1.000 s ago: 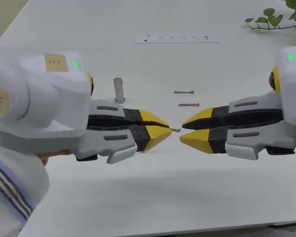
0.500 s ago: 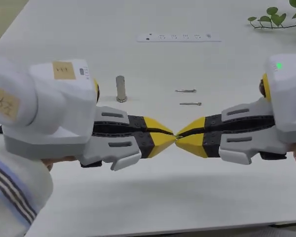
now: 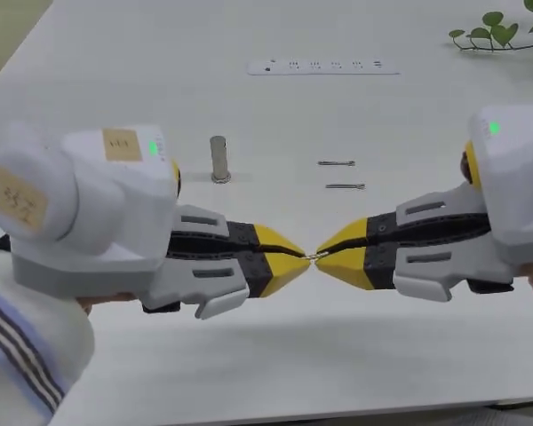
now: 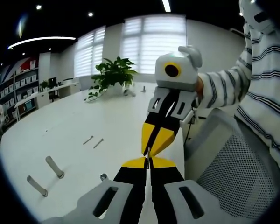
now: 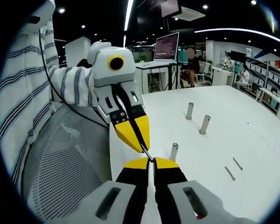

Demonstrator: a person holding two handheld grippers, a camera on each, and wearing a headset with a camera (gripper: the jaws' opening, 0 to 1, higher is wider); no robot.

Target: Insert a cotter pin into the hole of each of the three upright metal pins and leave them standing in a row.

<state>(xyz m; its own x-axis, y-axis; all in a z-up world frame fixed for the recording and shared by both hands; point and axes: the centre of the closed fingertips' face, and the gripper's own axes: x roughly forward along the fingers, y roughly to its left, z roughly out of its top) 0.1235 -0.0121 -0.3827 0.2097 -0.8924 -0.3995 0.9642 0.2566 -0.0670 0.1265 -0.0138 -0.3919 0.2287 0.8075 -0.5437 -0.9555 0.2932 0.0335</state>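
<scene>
The left tongs (image 3: 295, 258) and right tongs (image 3: 329, 256) stood tip to tip, both clamped on the cotter pin (image 3: 312, 257) bridging them.

2 opposed gripper views, head above

1. Looks like an open-plan office or tech workroom.
2. Has a long white counter (image 3: 355, 337) with a power strip (image 3: 324, 67) lying flat on it.
3. Shows a mesh-backed office chair (image 5: 67, 154) just beside the counter edge.
4. Holds further desks behind, one with a lit monitor (image 5: 166, 46) and a seated person (image 5: 195, 70) near it.
5. Carries tall windows with lowered blinds (image 4: 154, 42), a leafy potted plant (image 4: 113, 77) before them, and shelves (image 4: 25, 79) of files along the side wall.
6. Lit by recessed spots and a strip light (image 5: 129, 14) in a dark ceiling.
</scene>
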